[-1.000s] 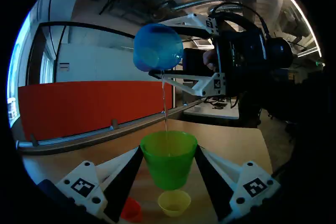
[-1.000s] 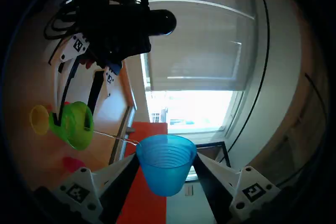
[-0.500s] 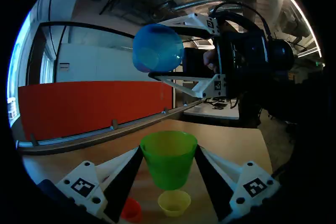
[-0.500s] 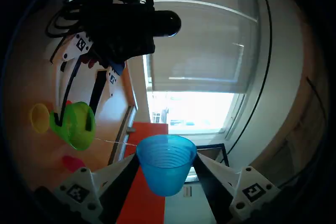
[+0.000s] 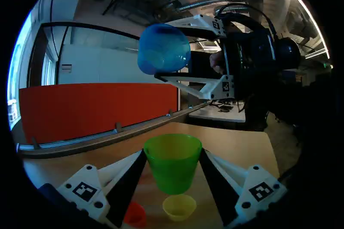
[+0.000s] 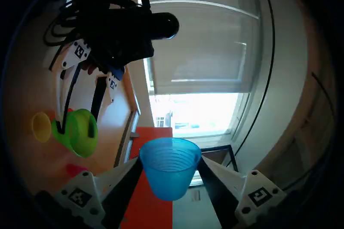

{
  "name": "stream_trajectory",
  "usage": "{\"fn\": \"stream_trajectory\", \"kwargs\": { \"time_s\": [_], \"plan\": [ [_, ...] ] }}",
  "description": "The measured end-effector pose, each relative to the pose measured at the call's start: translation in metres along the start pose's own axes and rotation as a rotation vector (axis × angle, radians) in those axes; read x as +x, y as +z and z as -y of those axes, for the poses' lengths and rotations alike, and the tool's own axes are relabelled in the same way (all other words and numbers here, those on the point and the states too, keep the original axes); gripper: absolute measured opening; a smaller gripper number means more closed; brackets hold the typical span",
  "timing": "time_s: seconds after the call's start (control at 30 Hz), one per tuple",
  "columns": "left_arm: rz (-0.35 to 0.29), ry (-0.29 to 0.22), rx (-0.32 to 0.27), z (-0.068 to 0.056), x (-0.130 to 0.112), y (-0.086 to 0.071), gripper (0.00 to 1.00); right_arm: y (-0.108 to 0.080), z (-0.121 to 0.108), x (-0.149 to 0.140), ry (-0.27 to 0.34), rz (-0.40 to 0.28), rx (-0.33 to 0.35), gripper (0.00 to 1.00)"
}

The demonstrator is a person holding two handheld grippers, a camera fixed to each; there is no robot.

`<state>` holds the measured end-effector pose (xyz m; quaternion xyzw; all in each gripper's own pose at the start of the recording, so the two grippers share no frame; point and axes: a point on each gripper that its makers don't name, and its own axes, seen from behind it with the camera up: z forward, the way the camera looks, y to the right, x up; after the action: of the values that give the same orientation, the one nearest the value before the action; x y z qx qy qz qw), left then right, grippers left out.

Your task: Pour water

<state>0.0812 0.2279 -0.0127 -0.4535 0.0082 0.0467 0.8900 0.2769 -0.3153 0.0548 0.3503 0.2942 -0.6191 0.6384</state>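
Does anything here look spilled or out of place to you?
Nothing spilled. The blue cup lies tipped on its side high above the green cup, gripped in the right tool. That looks odd but fits pouring. No stream shows between them, and no puddle on the wooden table.

The left hand-held gripper (image 5: 172,153) held the lower cup (image 5: 173,166) upright between its fingers, over the worktop (image 5: 241,143). Above it and well apart, the right hand-held gripper (image 5: 163,50) held the upper cup (image 5: 162,47) tipped sideways. A small cup (image 5: 179,206) and another small cup (image 5: 134,215) to its left sat on the worktop, below the lower cup.
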Motion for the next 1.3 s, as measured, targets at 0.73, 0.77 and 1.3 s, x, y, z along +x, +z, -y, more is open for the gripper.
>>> {"fn": "stream_trajectory", "kwargs": {
  "time_s": [0.73,0.77,1.3],
  "plan": [
    [-0.001,0.004,0.009,0.002,0.002,-0.002,0.87,-0.012,0.016,0.0,0.725,-0.035,0.016,0.9],
    [-0.001,0.004,0.009,0.002,0.002,-0.002,0.87,-0.012,0.017,0.001,0.778,-0.041,0.02,0.9],
    [0.001,0.007,0.021,0.005,0.003,-0.005,0.87,-0.016,0.024,0.005,1.292,-0.075,0.077,0.9]
  ]
}}
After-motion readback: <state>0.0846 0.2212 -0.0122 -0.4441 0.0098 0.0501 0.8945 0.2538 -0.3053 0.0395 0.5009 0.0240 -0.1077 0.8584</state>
